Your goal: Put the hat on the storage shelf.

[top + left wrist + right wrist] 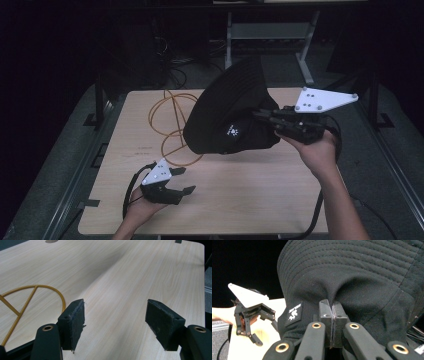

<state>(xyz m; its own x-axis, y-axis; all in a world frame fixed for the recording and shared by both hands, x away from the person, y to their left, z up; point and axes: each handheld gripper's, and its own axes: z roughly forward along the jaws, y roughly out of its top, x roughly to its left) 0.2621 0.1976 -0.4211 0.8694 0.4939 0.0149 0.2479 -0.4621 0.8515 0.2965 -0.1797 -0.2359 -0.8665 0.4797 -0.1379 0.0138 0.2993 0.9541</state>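
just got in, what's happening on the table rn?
A person works with two handheld grippers. The right gripper is shut on a black hat, pinching its fabric and holding it up above the table. The left gripper hovers open and empty near the table's front left. A yellow wire hanger lies on the table, partly behind the hat.
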